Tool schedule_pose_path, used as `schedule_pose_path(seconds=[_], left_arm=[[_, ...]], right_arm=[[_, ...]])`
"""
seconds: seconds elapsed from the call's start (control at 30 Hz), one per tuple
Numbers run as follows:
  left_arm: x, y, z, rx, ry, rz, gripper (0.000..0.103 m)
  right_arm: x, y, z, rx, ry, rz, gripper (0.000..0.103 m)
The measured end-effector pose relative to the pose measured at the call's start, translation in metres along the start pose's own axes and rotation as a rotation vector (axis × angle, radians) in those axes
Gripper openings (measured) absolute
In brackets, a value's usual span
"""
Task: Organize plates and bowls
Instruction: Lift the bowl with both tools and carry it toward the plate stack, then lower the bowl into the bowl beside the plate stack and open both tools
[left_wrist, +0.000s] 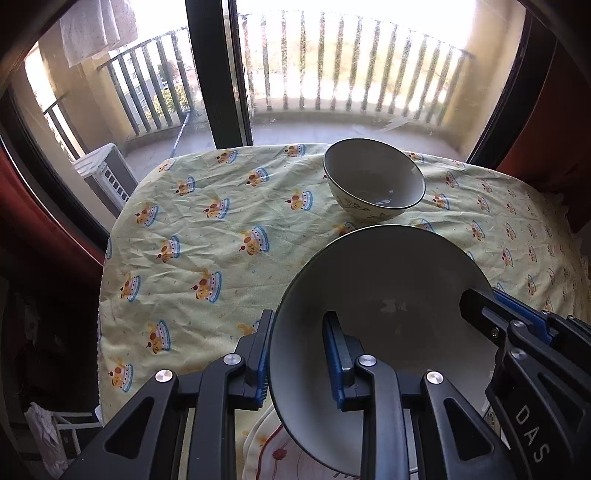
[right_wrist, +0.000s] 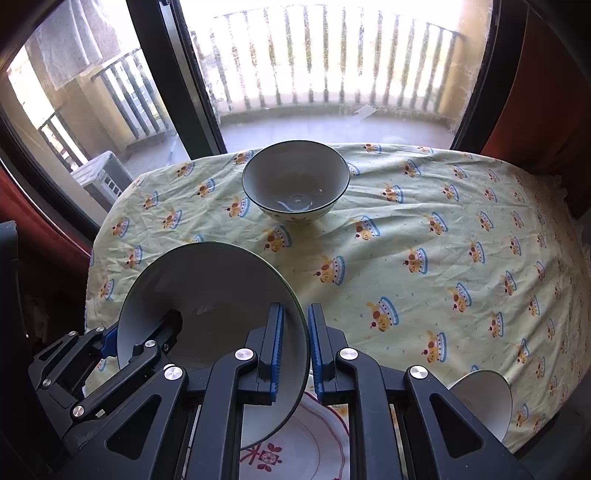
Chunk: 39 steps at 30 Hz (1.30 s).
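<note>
Three bowls (right_wrist: 291, 184), one plate (right_wrist: 295, 443); left claw (left_wrist: 299, 354), right claw (right_wrist: 295, 347) both clamp nearest bowl (right_wrist: 207, 295) rim.

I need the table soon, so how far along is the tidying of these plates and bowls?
Nothing looks stacked yet. In hand: the wide grey dark-rimmed bowl, gripped at opposite rim edges by the left gripper and right gripper, above the red-patterned white plate. Left: the deep grey bowl at the far side of the yellow printed tablecloth and a small white bowl at the near edge.
</note>
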<state>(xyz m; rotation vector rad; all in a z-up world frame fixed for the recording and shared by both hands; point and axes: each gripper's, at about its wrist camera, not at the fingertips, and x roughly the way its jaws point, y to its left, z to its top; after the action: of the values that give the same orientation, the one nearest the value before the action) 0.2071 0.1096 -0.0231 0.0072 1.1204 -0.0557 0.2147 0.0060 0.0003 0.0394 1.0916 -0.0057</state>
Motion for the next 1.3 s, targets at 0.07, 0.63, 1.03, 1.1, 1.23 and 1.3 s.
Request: schedule_pose_path(seconds=[0.07, 0.63, 1.03, 1.1, 1.23, 1.3], left_arm=[[-0.003, -0.013, -0.001, -0.007, -0.004, -0.005, 0.024], [-0.029, -0.118, -0.012, 0.009, -0.04, -0.018, 0.024], [-0.035, -0.171, -0.038, -0.014, -0.027, -0.04, 0.024], [-0.034, -0.177, -0.043, -0.014, -0.022, -0.044, 0.024], [-0.032, -0.188, -0.054, -0.019, -0.006, -0.048, 0.024], [-0.03, -0.192, -0.059, -0.023, 0.007, -0.049, 0.024]], right_arm=[[-0.005, -0.014, -0.002, 0.0, -0.002, 0.002, 0.017], [-0.048, -0.121, -0.016, 0.014, -0.06, 0.006, 0.017], [-0.06, -0.18, -0.036, -0.013, -0.061, 0.004, 0.017], [-0.062, -0.188, -0.041, -0.017, -0.059, 0.005, 0.017], [-0.061, -0.201, -0.052, -0.021, -0.043, 0.01, 0.017], [-0.06, -0.207, -0.057, -0.027, -0.035, 0.012, 0.017]])
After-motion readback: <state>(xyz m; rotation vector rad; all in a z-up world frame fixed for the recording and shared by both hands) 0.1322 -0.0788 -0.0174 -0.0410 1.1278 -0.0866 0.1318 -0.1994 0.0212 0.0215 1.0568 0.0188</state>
